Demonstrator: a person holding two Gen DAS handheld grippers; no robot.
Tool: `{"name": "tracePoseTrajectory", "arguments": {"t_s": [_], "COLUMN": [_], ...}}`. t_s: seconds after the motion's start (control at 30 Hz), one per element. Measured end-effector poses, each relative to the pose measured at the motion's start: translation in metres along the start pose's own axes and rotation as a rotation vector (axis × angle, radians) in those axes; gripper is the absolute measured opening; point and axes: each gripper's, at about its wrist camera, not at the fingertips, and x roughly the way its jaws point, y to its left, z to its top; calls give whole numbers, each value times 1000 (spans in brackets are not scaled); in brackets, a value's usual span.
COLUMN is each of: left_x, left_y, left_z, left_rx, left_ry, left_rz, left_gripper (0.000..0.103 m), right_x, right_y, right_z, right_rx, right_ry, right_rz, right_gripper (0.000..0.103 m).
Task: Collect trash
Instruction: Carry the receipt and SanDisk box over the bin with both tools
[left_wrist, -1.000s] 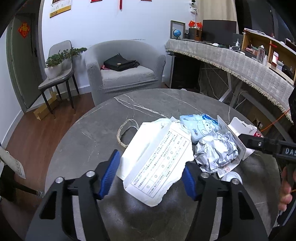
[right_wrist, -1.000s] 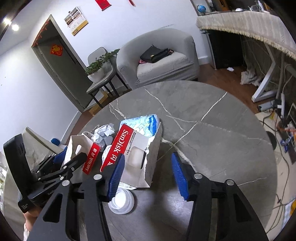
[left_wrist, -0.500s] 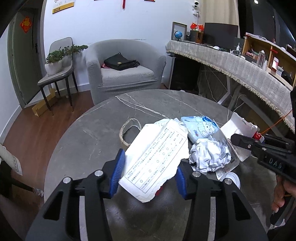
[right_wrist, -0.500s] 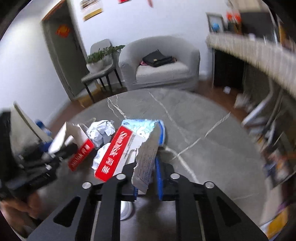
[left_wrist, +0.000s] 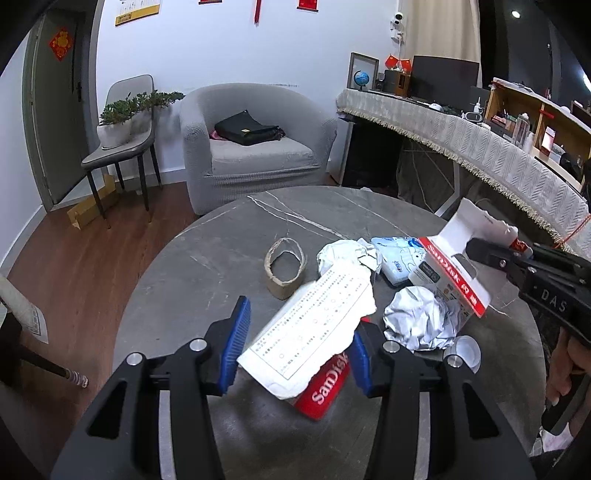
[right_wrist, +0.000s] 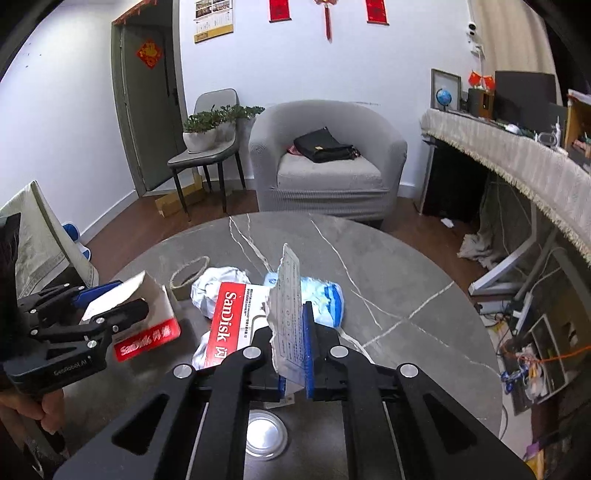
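Cardboard SanDisk pack being pinched by right gripper, lower centre; left gripper clamping its own torn piece. Keep both squeezing while lifting.

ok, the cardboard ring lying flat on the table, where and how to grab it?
Pinch its wall from above, one finger in the hole, one outside. The cardboard ring lies flat on the table, hole up and thin-walled, so spanning it would likely squash it. Take the side away from the crumpled paper, which sits close beside it.
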Motion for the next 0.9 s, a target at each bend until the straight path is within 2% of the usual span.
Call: {"name": "tracePoseTrajectory", "arguments": {"t_s": [0.37, 0.9], "left_x": [-23, -52], "left_y": [26, 74], "left_z": [1, -7], "left_rx": [-41, -66], "left_ry": [-27, -27], "left_rz": [2, 68], "left_gripper": [51, 51], "right_x": [-11, -15], "right_y": [22, 73], "right_z": [15, 37], "right_rx": [-15, -35], "right_ry": [-87, -157], "right_rz": [16, 101], "right_gripper": [7, 7]}}
